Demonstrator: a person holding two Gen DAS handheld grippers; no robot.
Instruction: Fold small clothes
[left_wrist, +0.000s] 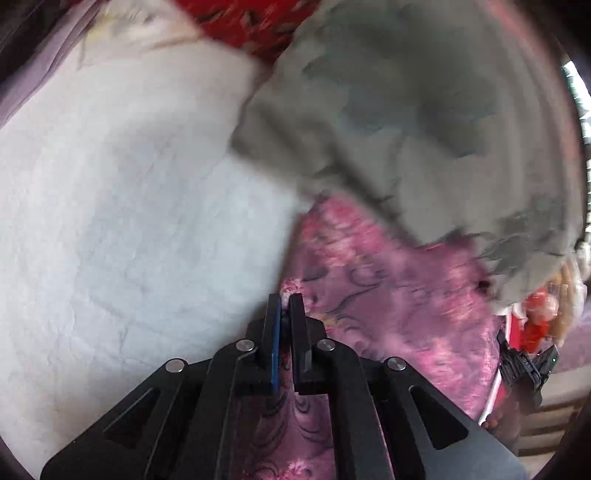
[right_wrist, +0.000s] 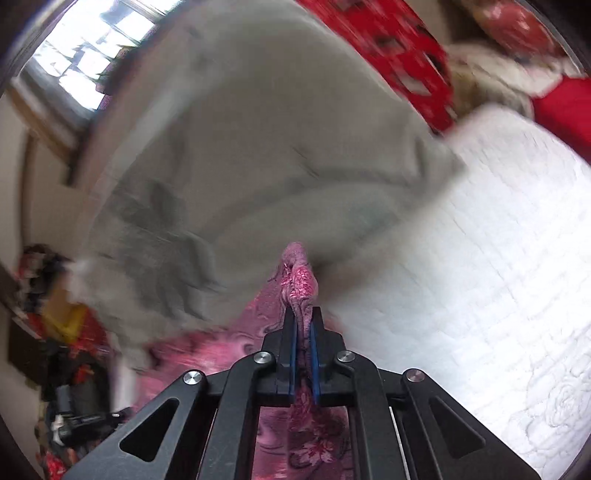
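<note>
both tools have a bite on the same pink floral garment (right_wrist: 295, 284) at this point. the right tool (right_wrist: 302, 317) is pinched tight on a bunched-up edge of it, and a twisted wad of the fabric pokes out past the tips, so it looks like a corner or hem gathered up for a firm hold. the left tool (left_wrist: 285, 301) is closed down too, with a tiny bit of pink cloth nipped right at the tips, and the rest of the garment (left_wrist: 388, 302) spreads out beneath and to its right. the garment sits on a white quilted bed (right_wrist: 498, 258), partly tucked under a big grey blanket (right_wrist: 258, 147) that's heaped behind it. holding two spots at once probably means the person wants to pull the piece taut or lift it clear of the blanket before making a fold, since a floppy thing like this just crumples if grabbed by one point. red patterned bedding (right_wrist: 399, 48) lies further back. everything is pretty smeared, so the exact edges being held are hard to call.
</note>
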